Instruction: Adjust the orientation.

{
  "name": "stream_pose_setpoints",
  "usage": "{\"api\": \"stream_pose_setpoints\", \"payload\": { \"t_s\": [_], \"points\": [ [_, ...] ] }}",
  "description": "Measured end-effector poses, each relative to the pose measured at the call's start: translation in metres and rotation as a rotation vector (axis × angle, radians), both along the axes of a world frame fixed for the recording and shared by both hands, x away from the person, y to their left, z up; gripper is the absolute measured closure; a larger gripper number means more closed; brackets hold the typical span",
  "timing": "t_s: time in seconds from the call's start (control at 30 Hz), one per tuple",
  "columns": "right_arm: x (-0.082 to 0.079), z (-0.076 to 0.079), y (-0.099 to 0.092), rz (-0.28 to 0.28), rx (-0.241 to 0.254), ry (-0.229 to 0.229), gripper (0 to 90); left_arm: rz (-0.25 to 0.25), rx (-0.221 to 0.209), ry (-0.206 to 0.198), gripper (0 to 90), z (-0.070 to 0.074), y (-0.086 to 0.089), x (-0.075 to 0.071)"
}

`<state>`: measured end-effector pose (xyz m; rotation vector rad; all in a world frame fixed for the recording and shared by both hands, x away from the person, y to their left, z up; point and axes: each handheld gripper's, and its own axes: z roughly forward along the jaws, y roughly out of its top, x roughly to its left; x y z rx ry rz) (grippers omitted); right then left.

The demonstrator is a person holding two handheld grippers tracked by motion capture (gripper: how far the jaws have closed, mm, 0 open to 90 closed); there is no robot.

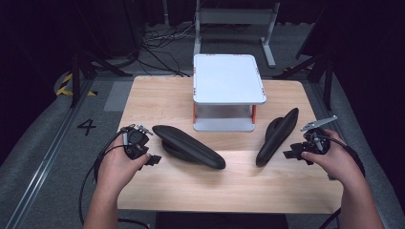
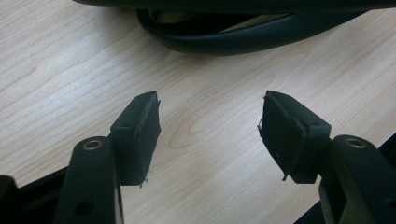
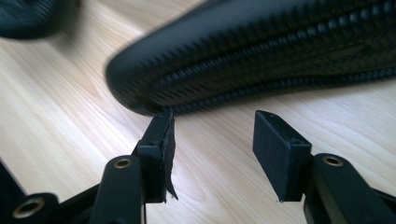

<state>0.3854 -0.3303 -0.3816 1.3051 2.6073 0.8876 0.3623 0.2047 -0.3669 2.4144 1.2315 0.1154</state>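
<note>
Nearest the camera in the high view, two forearms come in from six o'clock onto the wooden table [image 1: 229,186]. The left hand [image 1: 117,167] sits at about eight o'clock on the tabletop and holds the left gripper [image 1: 152,159], which points toward three o'clock. In the left gripper view its jaws stand apart with bare wood between them, gripping nothing [image 2: 210,135]. The right hand [image 1: 334,160] is at about four o'clock with the right gripper [image 1: 292,155] pointing toward nine o'clock. In the right gripper view its jaws are also apart and empty [image 3: 214,140], and one pad looks just beside the shoe's ribbed sole edge; I cannot tell whether it touches.

Just past the left gripper lies the left black shoe [image 1: 188,145], on its side, running from ten o'clock to four o'clock; its rim shows at twelve o'clock in the left gripper view [image 2: 243,39]. Just past the right gripper lies the right black shoe [image 1: 277,136], tilted from one o'clock to seven o'clock, close in front of that gripper's jaws [image 3: 280,51].

Farther back, at twelve o'clock between the shoes, stands a small white two-tier rack [image 1: 229,78] with orange posts. Beyond the table, cables [image 1: 157,45] lie on the grey floor.
</note>
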Motion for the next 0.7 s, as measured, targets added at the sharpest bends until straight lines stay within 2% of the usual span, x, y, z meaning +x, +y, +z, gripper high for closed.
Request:
{"api": "stream_pose_setpoints", "payload": {
  "t_s": [0.17, 0.27, 0.4, 0.63, 0.7],
  "points": [
    [-0.001, 0.004, 0.003, -0.003, -0.004, -0.007, 48.9, -0.006, 0.002, -0.011, 38.7, 0.001, -0.001, -0.003],
    [0.000, 0.004, 0.007, 0.016, -0.019, -0.023, 46.2, -0.043, -0.013, -0.005, 37.2, 0.001, -0.002, -0.007],
    [-0.001, 0.008, 0.015, 0.027, -0.020, -0.034, 45.3, -0.054, -0.021, -0.003, 37.1, 0.001, -0.004, -0.012],
    [-0.004, 0.013, 0.032, 0.078, -0.013, -0.045, 43.0, -0.056, 0.000, -0.013, 36.4, -0.001, -0.006, -0.016],
    [-0.005, 0.012, 0.035, 0.083, -0.014, -0.042, 42.5, -0.078, -0.003, -0.011, 36.1, -0.002, -0.010, -0.018]
  ]
}}
